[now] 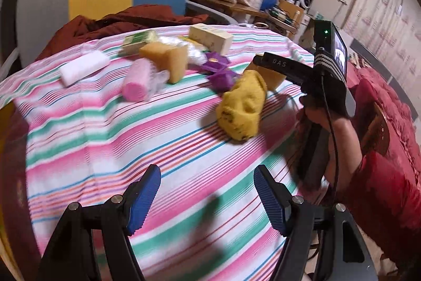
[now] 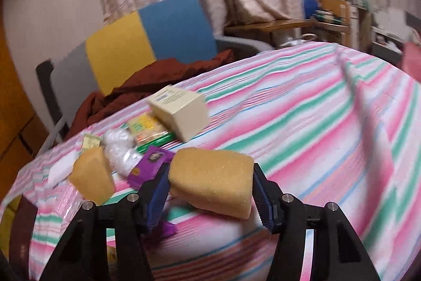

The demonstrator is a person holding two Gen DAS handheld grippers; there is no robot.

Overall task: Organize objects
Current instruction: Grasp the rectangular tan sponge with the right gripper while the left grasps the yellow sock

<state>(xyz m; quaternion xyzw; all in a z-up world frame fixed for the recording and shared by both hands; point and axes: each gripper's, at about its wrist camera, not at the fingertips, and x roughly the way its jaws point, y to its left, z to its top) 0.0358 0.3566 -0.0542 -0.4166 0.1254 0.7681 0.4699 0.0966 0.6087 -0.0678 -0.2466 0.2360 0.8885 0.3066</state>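
Between my right gripper's point(image 2: 210, 191) blue pads sits an orange sponge point(image 2: 211, 182), both pads pressed against its ends, so that claw is clamped on it and seems to carry it just above the striped tablecloth point(image 2: 302, 123). My left gripper point(image 1: 208, 198) hangs over bare cloth at the near edge with its fingers spread wide and nothing between them. Farther off, toward the left of the right-wrist view, lies the loose clutter: a second orange sponge point(image 2: 90, 182), a purple packet point(image 2: 150, 166) just beside the held sponge, crumpled clear plastic point(image 2: 118, 149), a green-and-yellow packet point(image 2: 148, 131) and a cream box point(image 2: 181, 112). From the left wrist I also see a yellow cloth bundle point(image 1: 243, 109) in the middle, a pink roll point(image 1: 138, 83) and a white roll point(image 1: 84, 69) at far left. I judge the step in hand to be carrying this sponge toward its match, so like goes with like. The next move calls for swinging left past the purple packet without knocking it, setting the sponge down beside the other one, then easing my fingers apart. Blur hides how high the sponge rides.
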